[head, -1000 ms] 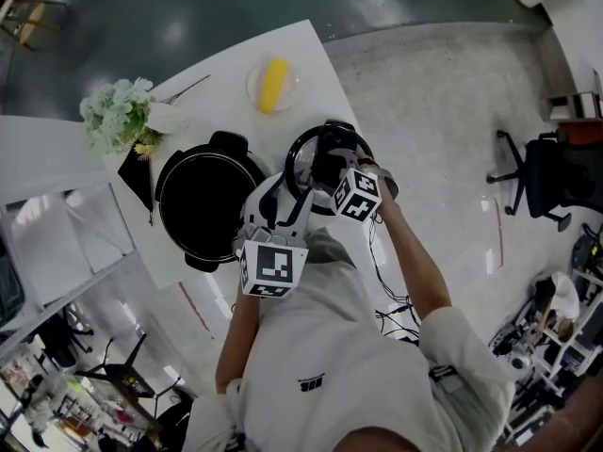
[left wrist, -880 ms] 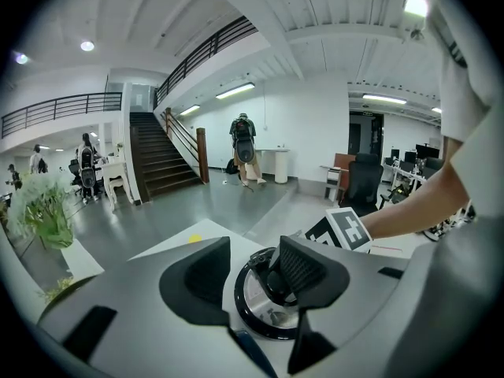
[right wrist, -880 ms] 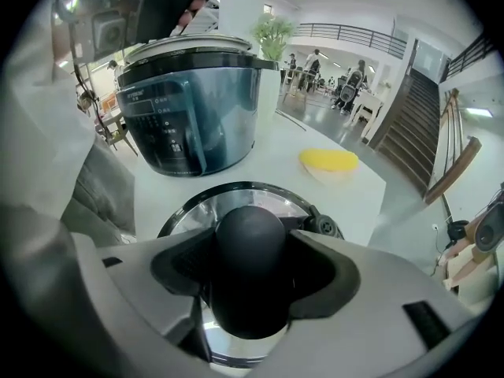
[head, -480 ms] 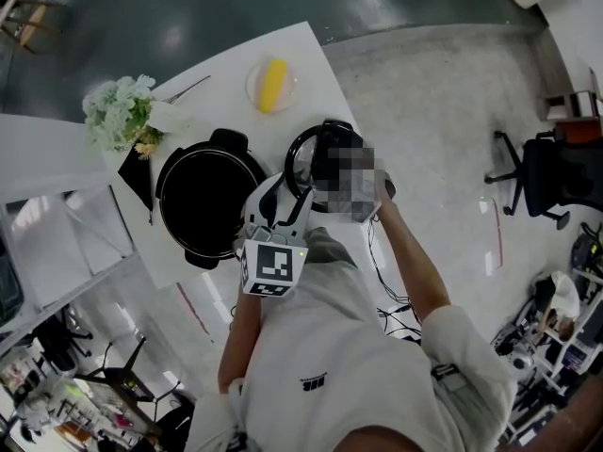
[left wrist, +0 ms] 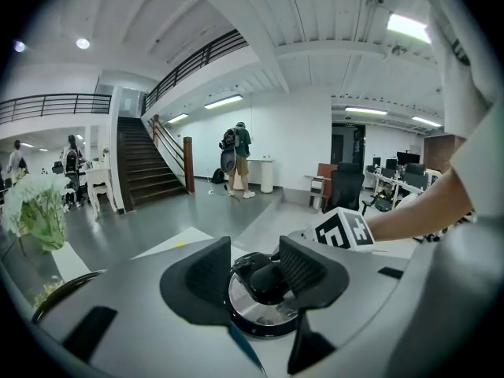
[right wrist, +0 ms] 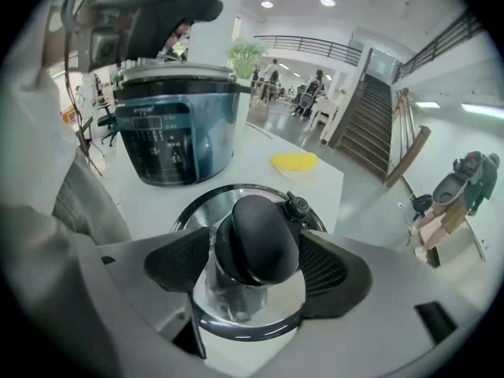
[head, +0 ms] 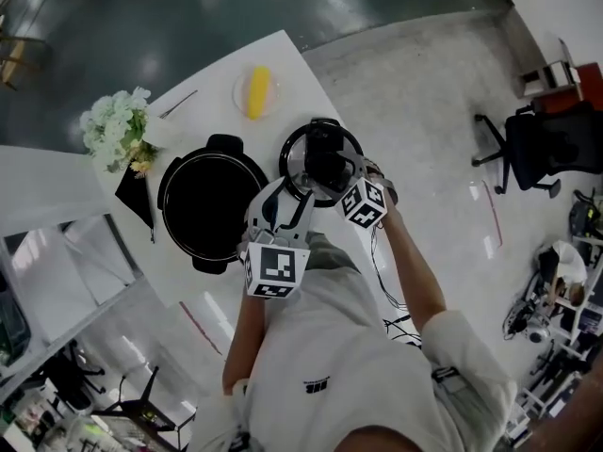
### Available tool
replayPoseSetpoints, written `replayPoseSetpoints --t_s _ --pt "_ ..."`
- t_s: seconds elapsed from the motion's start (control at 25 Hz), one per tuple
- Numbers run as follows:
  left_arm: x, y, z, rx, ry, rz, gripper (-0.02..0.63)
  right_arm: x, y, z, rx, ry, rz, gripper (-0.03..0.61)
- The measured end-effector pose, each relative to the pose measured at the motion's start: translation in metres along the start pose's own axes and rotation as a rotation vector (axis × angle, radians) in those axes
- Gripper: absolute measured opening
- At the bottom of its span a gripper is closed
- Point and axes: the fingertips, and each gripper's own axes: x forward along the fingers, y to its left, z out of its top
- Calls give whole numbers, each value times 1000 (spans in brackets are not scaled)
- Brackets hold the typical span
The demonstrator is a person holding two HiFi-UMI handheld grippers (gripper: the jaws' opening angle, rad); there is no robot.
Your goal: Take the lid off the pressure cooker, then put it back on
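Table (head: 203, 111): white, bears lidless pressure cooker (head: 209, 210).
Right gripper (right wrist: 256, 262): opening, lid knob (right wrist: 256, 239) between fingers (right wrist: 324, 268).
Left gripper (left wrist: 256, 270): fingers (left wrist: 206, 280) spread, lid (left wrist: 264, 320) beyond.

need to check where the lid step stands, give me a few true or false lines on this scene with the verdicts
1. The lid sits on the pressure cooker. False: it lies on the table beside the open cooker.
2. The lid's knob stands between the right gripper jaws. True; those jaws are opening.
3. The left gripper clamps the cooker's rim. False: its jaws stand apart, gripping nothing.
4. A yellow thing lies on a plate on the table. True.
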Motion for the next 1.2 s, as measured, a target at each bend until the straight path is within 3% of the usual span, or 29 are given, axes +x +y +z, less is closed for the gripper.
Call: replayPoseSetpoints --t_s 0.36,0.48,0.68,0.88,1.2 --pt "-16 -20 -11 28 -43 -94 204 -103 10 28 384 -283 -201 298" --pt "-19 -25 -9 54 -58 -96 199 -134 15 37 449 -351 -246 293" --pt "-22 -30 -1 40 -68 -96 192 -155 15 41 436 -365 -263 288" --pt "-17 -45 0 32 -48 -74 189 -154 7 37 414 -374 -218 288" --pt "13 -55 -14 -32 35 31 186 -86 -9 10 226 -271 -11 290"
